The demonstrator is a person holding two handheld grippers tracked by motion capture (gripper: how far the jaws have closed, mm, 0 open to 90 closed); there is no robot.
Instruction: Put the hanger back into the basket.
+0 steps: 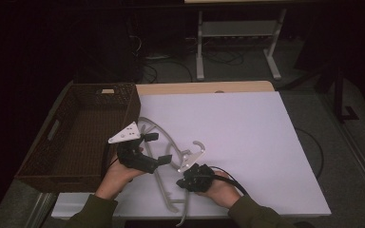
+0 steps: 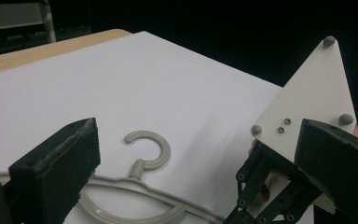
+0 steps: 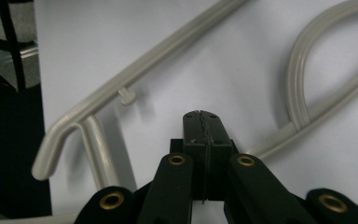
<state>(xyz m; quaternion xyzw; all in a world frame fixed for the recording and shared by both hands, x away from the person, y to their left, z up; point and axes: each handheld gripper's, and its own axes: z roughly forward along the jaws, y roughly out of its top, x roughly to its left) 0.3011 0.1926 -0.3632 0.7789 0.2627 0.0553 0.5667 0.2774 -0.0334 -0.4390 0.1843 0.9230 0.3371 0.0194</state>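
A grey plastic hanger [image 1: 163, 187] lies flat on the white table [image 1: 247, 137], its hook [image 1: 200, 146] pointing right. My left gripper [image 1: 157, 148] hovers over the hanger's middle with both jaws wide apart and nothing between them. In the left gripper view the hook [image 2: 149, 149] lies ahead of the left gripper [image 2: 200, 140]. My right gripper [image 1: 184, 182] sits low beside the hanger near the table's front edge. In the right gripper view the right gripper [image 3: 200, 126] is shut, pads pressed together on nothing, between the hanger's arm [image 3: 144, 70] and a curved loop [image 3: 303, 60].
A dark wicker basket [image 1: 102, 87] stands at the table's left side, close to my left hand. Bare white surface spreads to the right and back. A metal stand [image 1: 237, 28] and cables are on the floor beyond the table.
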